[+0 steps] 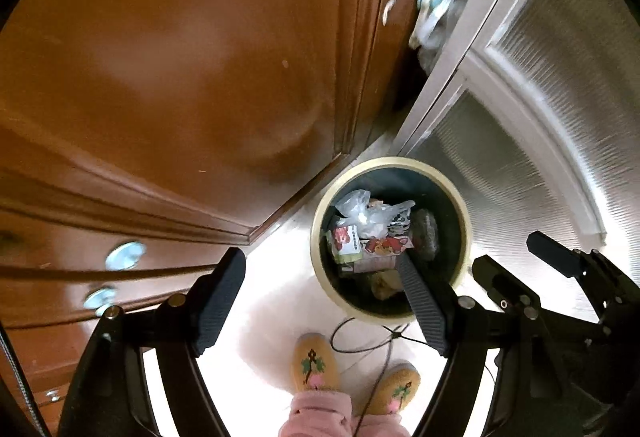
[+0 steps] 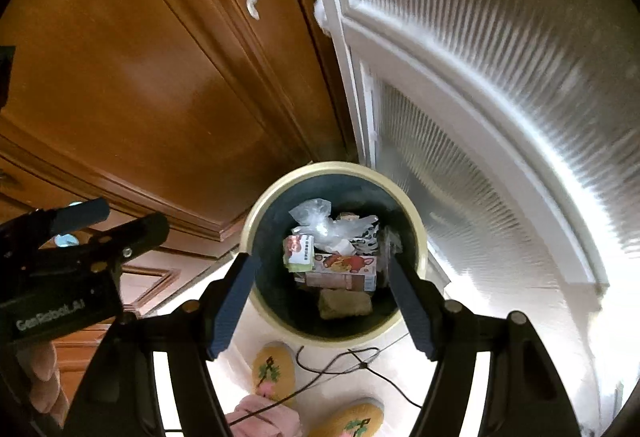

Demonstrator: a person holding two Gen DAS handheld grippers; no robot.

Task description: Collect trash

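Note:
A round bin with a cream rim [image 1: 392,161] [image 2: 332,167] stands on the pale floor, in the corner between a wooden cabinet and a white door. Inside lie a clear plastic bag [image 1: 360,211] [image 2: 320,217], a carton with a red cartoon print [image 1: 386,247] [image 2: 344,265], a green-and-white packet [image 1: 346,241] [image 2: 298,251] and a brown lump [image 2: 344,303]. My left gripper [image 1: 318,259] [image 2: 130,217] hangs open over the bin's left edge, holding nothing. Directly above the bin's mouth, my right gripper [image 2: 322,261] [image 1: 508,253] is open too, nothing between its fingers.
Brown wooden cabinet doors [image 1: 180,77] with metal knobs rise to the left of the bin. A white door with ribbed glass [image 2: 500,97] is on its right. A person's yellow slippers [image 1: 314,361], pink trouser legs and a thin black cable [image 2: 360,357] lie just in front.

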